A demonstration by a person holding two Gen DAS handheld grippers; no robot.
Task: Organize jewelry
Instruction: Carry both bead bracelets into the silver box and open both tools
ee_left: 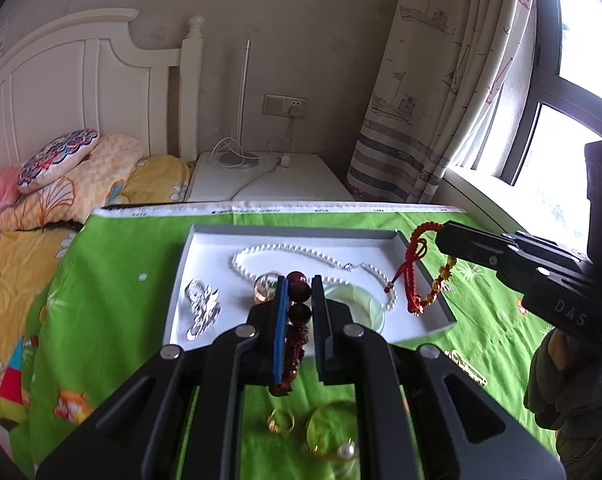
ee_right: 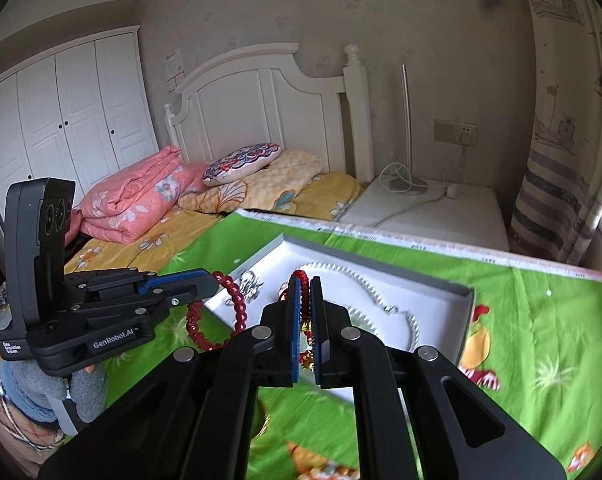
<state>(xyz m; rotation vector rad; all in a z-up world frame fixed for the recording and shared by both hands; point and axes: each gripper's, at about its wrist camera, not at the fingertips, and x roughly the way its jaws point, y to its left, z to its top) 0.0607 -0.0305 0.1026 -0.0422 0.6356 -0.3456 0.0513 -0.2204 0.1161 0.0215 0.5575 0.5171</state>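
Note:
A white tray [ee_left: 205, 248] lies on the green cloth and holds a pearl necklace [ee_left: 285, 249], a silver piece [ee_left: 203, 306], a clear bead [ee_left: 265, 286] and a green bangle [ee_left: 361, 300]. My left gripper [ee_left: 301, 280] is shut on a dark red bead bracelet [ee_left: 299, 312] above the tray's near edge; the bracelet [ee_right: 221, 312] hangs from it in the right wrist view. My right gripper [ee_right: 305, 280] is shut on a red cord bracelet with gold charms [ee_left: 415, 264], which dangles over the tray's right side.
A gold ring [ee_left: 281, 420], a yellow bangle [ee_left: 329, 428] and a pearl [ee_left: 347, 450] lie on the green cloth [ee_left: 121, 280] in front of the tray. A bed with pillows [ee_right: 241, 184] is at the left, a white nightstand [ee_left: 261, 180] behind.

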